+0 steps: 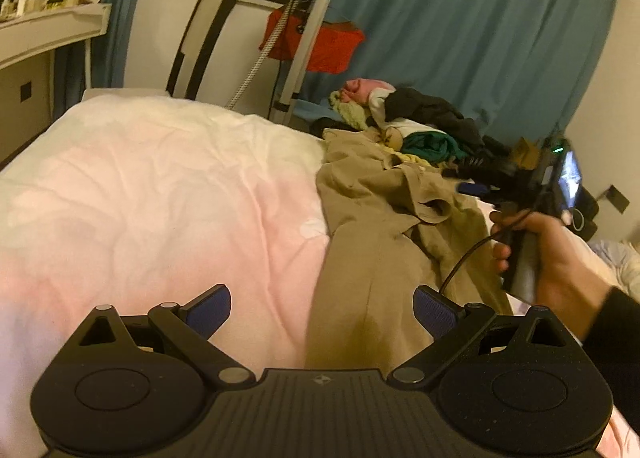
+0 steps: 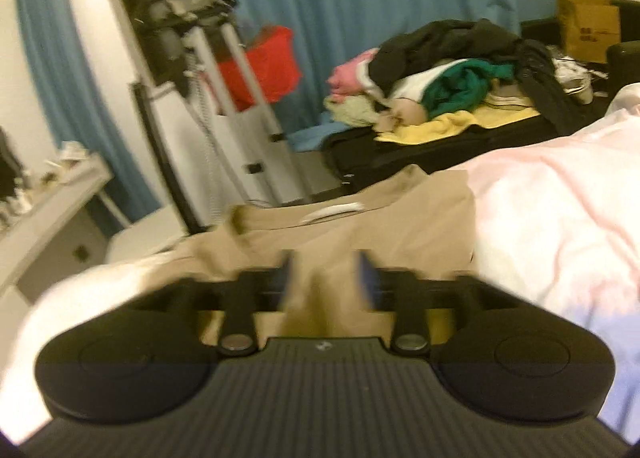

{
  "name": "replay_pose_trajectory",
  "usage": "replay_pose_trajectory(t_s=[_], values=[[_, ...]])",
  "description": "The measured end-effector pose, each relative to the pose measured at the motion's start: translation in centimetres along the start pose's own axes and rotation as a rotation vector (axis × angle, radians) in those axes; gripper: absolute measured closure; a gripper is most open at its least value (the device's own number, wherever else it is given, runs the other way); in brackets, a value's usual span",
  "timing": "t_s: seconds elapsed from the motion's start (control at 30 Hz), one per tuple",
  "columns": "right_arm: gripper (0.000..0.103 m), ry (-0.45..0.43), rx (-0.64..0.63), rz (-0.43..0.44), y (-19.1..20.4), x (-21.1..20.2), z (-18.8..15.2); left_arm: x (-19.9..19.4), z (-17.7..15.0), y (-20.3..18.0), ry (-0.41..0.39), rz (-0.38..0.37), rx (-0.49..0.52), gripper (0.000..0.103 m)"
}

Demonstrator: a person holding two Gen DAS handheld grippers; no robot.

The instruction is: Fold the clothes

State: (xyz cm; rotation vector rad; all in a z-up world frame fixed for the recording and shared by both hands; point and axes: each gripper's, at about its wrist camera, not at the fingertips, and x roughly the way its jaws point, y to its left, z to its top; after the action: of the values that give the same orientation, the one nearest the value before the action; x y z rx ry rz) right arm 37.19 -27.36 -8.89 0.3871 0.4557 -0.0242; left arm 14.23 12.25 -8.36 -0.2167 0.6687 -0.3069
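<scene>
Left wrist cam shows my left gripper wide open w/ nothing in it, over the tan clothes lying crumpled on the bed; right gripper looks pinched on tan cloth but it's blurry, so I'd pull slow & flat.

From my left claw, bare pink duvet lies open from nine to twelve o'clock. The beige garment and my right hand crowd one to three.
</scene>
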Motion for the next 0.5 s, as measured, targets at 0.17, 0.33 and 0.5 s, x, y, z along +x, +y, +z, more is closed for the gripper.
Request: replay_pose_trajectory(t_s=[0.17,0.33,0.5], values=[[0.025,-0.049,-0.039,0.078,2.1,-8.3,-0.8,-2.9,-0.1,-0.7,-0.008,-0.041,-0.014,0.004],[0.025,0.004,-0.052,0.132,3.8,-12.0,-1.9,-7.6,-0.1,-1.8,-0.045,-0.057,-0.040,0.004],[0.026,0.067,-0.065,0.183,5.5,-10.4,-2.3,-9.3,-0.2,-2.6,-0.083,-0.039,-0.017,0.004]])
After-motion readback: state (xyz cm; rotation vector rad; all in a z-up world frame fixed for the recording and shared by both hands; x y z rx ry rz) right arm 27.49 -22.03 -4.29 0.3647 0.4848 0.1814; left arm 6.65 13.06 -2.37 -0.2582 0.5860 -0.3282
